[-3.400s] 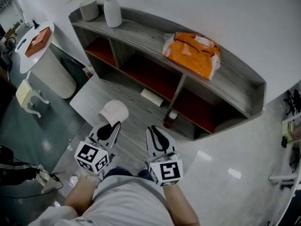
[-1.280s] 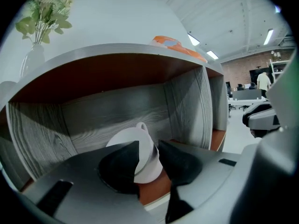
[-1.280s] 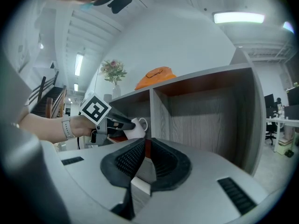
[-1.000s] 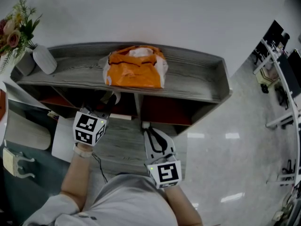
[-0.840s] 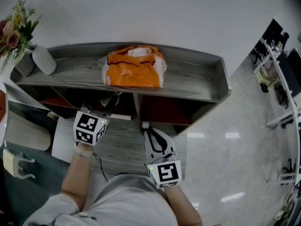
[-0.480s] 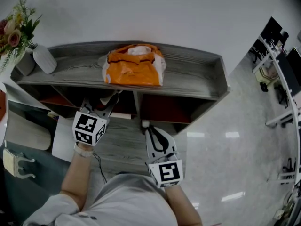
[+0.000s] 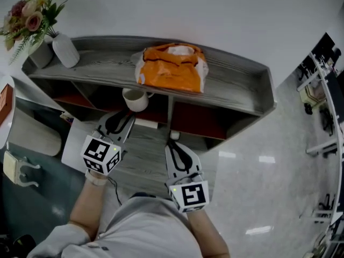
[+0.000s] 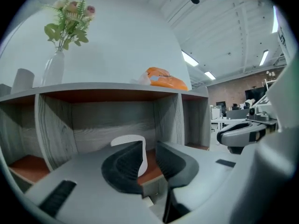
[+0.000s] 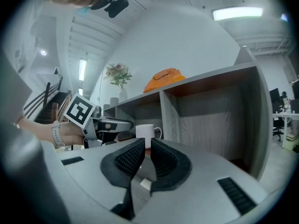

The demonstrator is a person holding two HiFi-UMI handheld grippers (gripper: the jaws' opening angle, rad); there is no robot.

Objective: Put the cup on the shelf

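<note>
The white cup [image 7: 134,99] stands upright on the lower level of the grey wooden shelf [image 7: 231,90], in its middle compartment, under the orange bag. My left gripper [image 7: 127,117] is just in front of the cup and apart from it. Its jaws have just been closing and hold nothing. In the left gripper view the cup [image 8: 127,140] shows beyond the jaws of the left gripper [image 8: 148,148]. My right gripper [image 7: 174,145] hangs lower, before the shelf's divider, empty with its jaws together. The right gripper view shows the cup [image 9: 145,133] past the right gripper [image 9: 145,146].
An orange bag [image 7: 172,69] lies on the shelf's top, and a white vase [image 7: 64,50] with flowers stands at its left end. A flat white box [image 7: 146,123] lies in the cup's compartment. A small bottle [image 7: 173,136] stands at the divider's foot. A round white table [image 7: 32,138] is at left.
The left gripper carried the cup into the shelf compartment, let it go and has drawn back toward me. The cup now stands alone. The right gripper has barely moved.
</note>
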